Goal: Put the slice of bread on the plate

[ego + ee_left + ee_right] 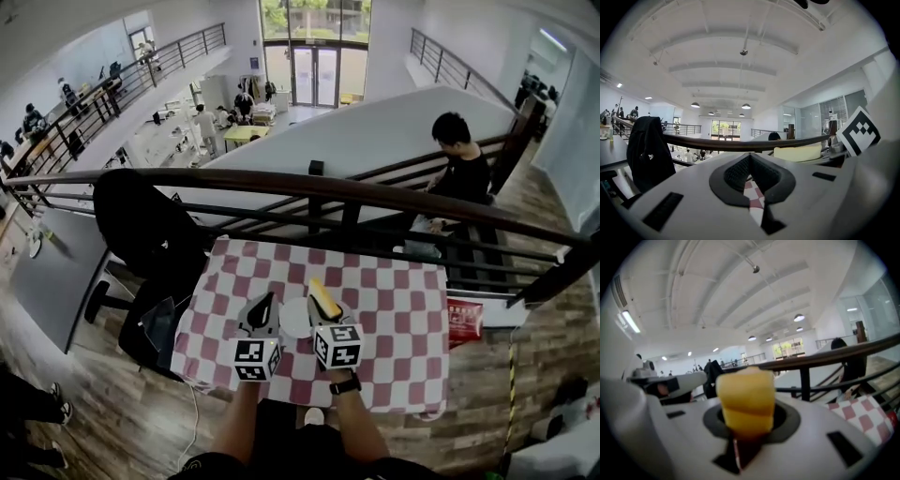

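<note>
On a mezzanine, at a checked surface [403, 309] behind a railing [375, 192], the right hand-held gripper [327, 313] clamps the bread [322, 294] in the air by the right edge of a white plate [294, 320]. The left hand-held gripper [264, 306], jaws together and empty, hovers at the plate's left.

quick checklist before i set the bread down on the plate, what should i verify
1. Grip on the slice of bread: ok, the right gripper has its jaws closed on it.
2. Plate free to receive it: ok, its visible part is bare.
3. Bread lined up over the plate: not ok, in the head view it sits at the plate's right edge.
4. Left gripper clear of the plate: not ok, shut and empty, it overlaps the plate's left edge.
5. Height of the bread above the plate: cannot tell.
</note>
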`<action>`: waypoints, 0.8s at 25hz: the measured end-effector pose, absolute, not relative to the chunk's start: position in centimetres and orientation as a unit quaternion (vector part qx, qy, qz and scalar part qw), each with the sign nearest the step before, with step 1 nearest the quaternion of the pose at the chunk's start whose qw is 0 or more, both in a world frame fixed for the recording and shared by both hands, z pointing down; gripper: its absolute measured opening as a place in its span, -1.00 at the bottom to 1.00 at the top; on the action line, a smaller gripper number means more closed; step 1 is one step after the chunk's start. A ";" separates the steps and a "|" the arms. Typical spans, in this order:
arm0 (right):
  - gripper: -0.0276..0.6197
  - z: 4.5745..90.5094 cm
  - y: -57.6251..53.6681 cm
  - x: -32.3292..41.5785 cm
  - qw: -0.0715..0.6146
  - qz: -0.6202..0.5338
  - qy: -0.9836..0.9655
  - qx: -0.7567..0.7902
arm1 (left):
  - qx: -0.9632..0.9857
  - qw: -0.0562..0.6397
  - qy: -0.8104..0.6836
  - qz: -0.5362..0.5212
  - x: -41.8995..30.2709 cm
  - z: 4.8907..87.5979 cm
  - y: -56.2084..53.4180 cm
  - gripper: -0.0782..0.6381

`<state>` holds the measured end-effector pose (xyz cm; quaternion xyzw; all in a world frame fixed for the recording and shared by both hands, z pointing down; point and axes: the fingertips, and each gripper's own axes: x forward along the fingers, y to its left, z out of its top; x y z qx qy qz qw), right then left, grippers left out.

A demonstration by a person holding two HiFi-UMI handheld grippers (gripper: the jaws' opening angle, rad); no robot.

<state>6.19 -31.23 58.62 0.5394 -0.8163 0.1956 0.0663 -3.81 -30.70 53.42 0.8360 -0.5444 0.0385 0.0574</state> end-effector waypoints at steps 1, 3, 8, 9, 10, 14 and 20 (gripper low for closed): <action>-0.62 59.3 -31.7 6.0 0.073 0.202 -0.815 0.539 | 0.837 0.061 -0.542 0.043 -3.9 53.9 -31.3 -0.74; -0.62 60.6 -32.5 5.6 0.088 0.215 -0.811 0.537 | 0.840 0.068 -0.537 0.049 -4.2 54.8 -32.3 -0.74; -0.62 63.9 -33.7 4.4 0.124 0.248 -0.805 0.524 | 0.855 0.082 -0.508 0.057 -3.8 56.9 -33.9 -0.74; -0.62 64.4 -33.9 4.1 0.130 0.253 -0.805 0.520 | 0.856 0.085 -0.506 0.058 -3.8 57.3 -34.2 -0.74; -0.62 65.1 -34.0 3.9 0.137 0.259 -0.805 0.515 | 0.856 0.089 -0.506 0.059 -3.9 57.7 -34.5 -0.74; -0.62 67.9 -33.7 3.5 0.173 0.285 -0.799 0.500 | 0.852 0.110 -0.508 0.065 -4.2 59.4 -35.0 -0.74; -0.62 72.1 -32.8 3.0 0.227 0.311 -0.787 0.483 | 0.846 0.131 -0.514 0.061 -5.3 61.5 -35.4 -0.74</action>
